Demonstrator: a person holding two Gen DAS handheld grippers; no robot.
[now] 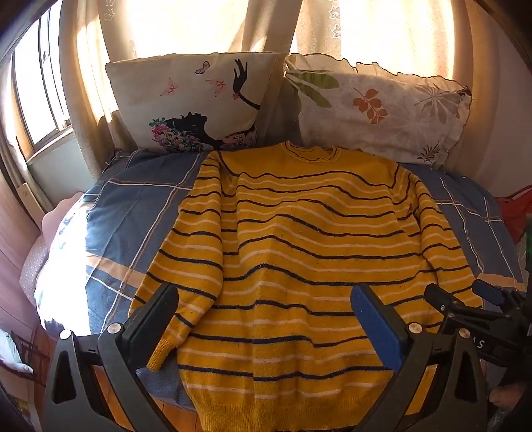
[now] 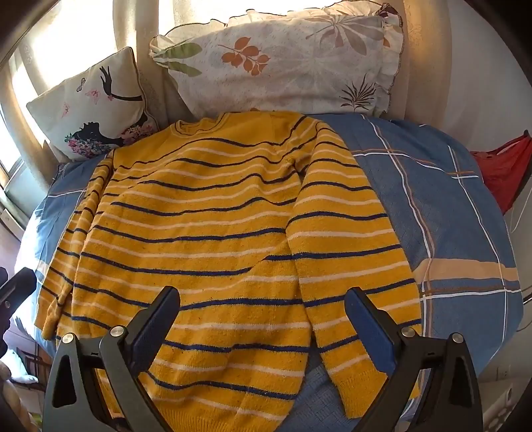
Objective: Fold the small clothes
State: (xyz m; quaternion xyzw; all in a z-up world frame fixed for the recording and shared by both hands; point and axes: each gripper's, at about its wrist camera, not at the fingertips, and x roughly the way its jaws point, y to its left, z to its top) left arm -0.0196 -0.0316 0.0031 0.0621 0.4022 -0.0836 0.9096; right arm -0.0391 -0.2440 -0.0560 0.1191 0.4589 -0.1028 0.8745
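A yellow sweater [image 1: 299, 252] with dark blue and white stripes lies flat on the bed, collar toward the pillows, hem toward me. It also shows in the right wrist view [image 2: 206, 239]. Its left sleeve [image 1: 186, 252] and right sleeve [image 2: 349, 266] lie alongside the body. My left gripper [image 1: 266, 299] is open and empty, hovering above the lower part of the sweater. My right gripper [image 2: 262, 299] is open and empty above the lower right part. The right gripper also shows at the right edge of the left wrist view [image 1: 465, 299].
The bed has a blue plaid cover [image 2: 449, 216]. Two pillows lean at the head: a butterfly-and-woman print [image 1: 193, 103] and a leaf print [image 1: 382, 109]. Curtains [image 1: 199, 26] and a window [image 1: 36, 99] stand behind. A red cloth [image 2: 502, 166] lies at the right edge.
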